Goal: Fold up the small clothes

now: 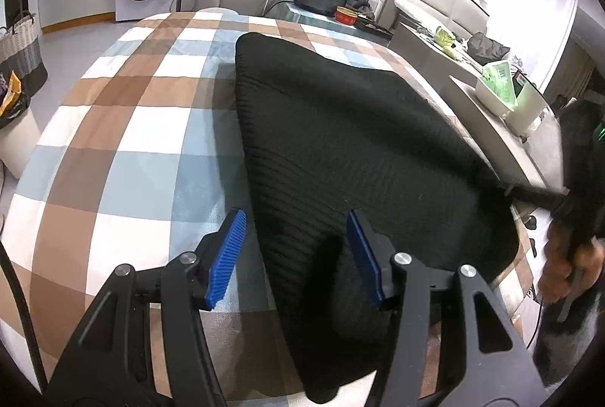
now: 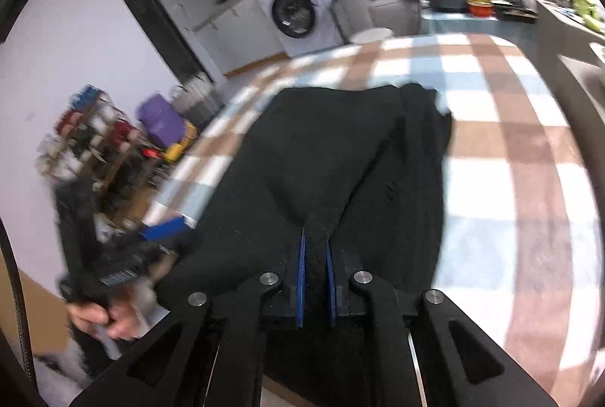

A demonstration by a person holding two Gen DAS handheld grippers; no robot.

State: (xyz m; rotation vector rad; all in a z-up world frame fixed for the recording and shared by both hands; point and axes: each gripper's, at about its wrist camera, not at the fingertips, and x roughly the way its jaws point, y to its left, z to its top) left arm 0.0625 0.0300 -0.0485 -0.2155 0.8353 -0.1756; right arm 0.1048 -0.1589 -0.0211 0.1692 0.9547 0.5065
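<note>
Two grippers work one black knit garment (image 1: 340, 142) spread on a checked cloth (image 1: 132, 142). No writing on the garment can be read; the only label in sight is a barcode sticker on the left gripper's body as the right wrist view shows it, too blurred to make out. The left gripper (image 1: 295, 248) stands with its blue pads (image 1: 227, 255) parted, the garment's near edge running between them, neither pad pressing on it. The right gripper (image 2: 314, 248) is clenched on a pinched ridge of the knit, which rises into the narrow gap between its pads. From the right jaws the garment stretches straight ahead, its long axis running away from them, with a fold line fanning out from the pinch. From the left jaws it widens ahead and to the right.
</note>
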